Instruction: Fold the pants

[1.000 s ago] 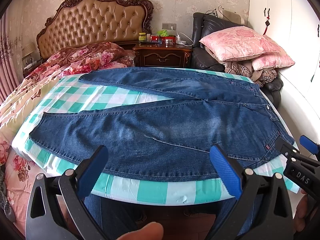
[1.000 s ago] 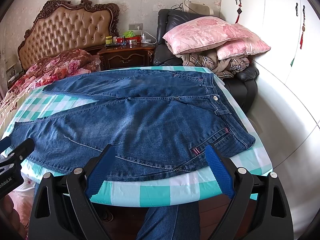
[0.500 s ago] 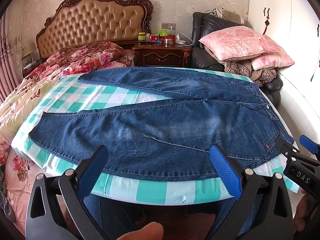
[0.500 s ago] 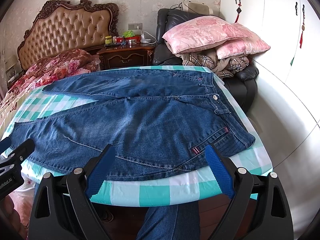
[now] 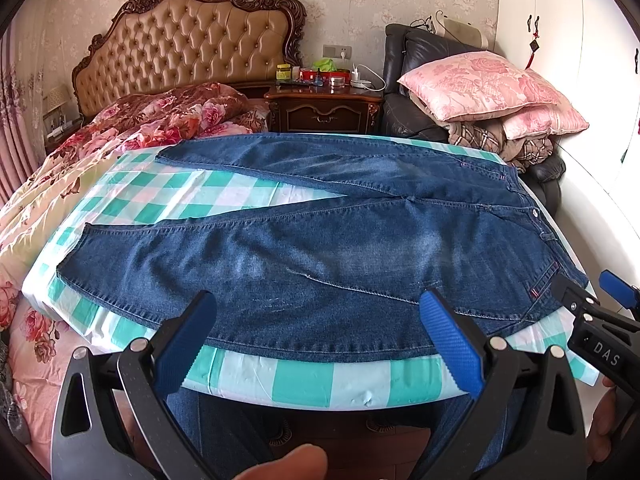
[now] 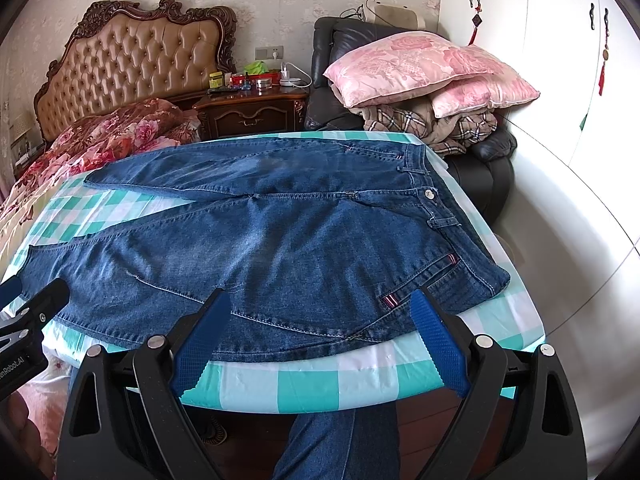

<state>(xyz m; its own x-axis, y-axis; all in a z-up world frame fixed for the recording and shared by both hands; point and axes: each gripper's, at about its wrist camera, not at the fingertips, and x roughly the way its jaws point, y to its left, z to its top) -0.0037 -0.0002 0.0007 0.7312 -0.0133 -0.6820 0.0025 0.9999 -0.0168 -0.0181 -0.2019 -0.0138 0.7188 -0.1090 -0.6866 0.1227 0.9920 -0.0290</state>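
Now grab jeans (image 5: 320, 248) near tabletop (image 5: 304, 380) front edge, both grippers, left gripper (image 5: 320, 340) and right gripper (image 6: 320, 340), jaws wide apart, empty; lift evenly, fold onto far leg.

blue jeans (image 5: 320, 248) flat, unfolded, legs spread, on checked cloth (image 5: 304, 380)

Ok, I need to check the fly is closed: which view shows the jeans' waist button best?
The right wrist view: the waist button sits large and unobstructed on the jeans. In the left wrist view it is tiny near the frame's right side.
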